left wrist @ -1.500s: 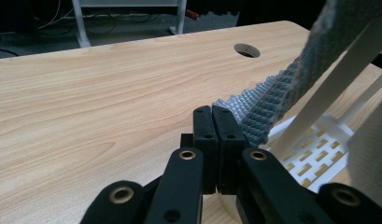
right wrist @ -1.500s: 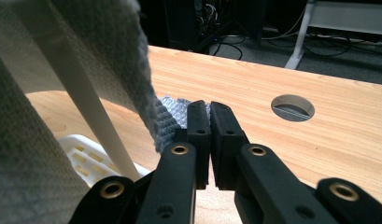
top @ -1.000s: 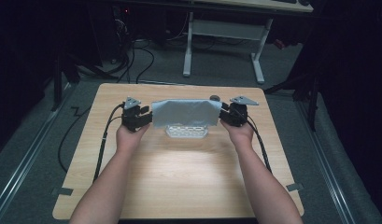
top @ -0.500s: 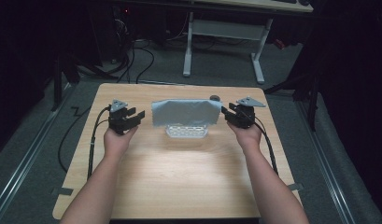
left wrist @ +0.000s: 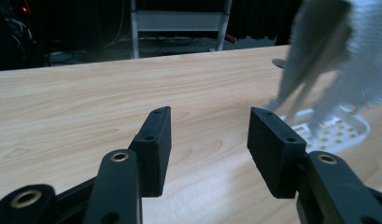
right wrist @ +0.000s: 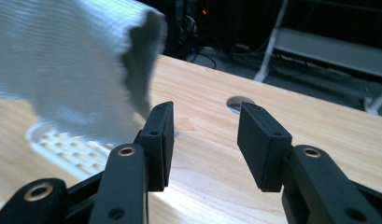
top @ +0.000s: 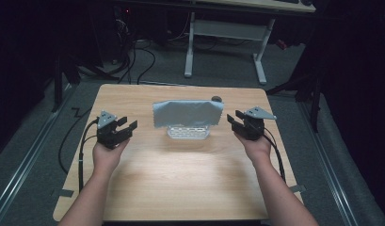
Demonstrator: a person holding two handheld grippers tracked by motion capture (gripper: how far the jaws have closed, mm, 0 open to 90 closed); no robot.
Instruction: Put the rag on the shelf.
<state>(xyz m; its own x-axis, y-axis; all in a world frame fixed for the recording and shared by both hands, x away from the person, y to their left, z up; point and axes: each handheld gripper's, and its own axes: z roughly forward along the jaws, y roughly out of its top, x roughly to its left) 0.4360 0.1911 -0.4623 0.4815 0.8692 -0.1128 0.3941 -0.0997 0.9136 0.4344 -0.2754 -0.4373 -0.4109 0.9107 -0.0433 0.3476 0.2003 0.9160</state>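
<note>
Both grippers have let go of the cloth [top: 188, 114] and drawn back toward the person and outward since a second ago, when each was at one end of it; the left gripper [top: 126, 126] has gone the farther. Both now hold nothing, with the jaws wide apart, as each gripper view shows against bare wood. The cloth, pale blue-grey, hangs draped over a small white perforated rack [top: 188, 133] near the middle of the surface [top: 180, 183], a little toward the far edge. Its long axis runs left to right across the surface, so one short end faces each gripper. The cloth lies to the right of the left gripper and to the left of the right gripper [top: 234, 118], slightly ahead of both. The right gripper is the nearer, just beside the cloth's right end; the left stands well apart from the left end. A dark round hole [top: 217, 99] sits in the surface behind the cloth. No brand, label or writing can be read anywhere.
</note>
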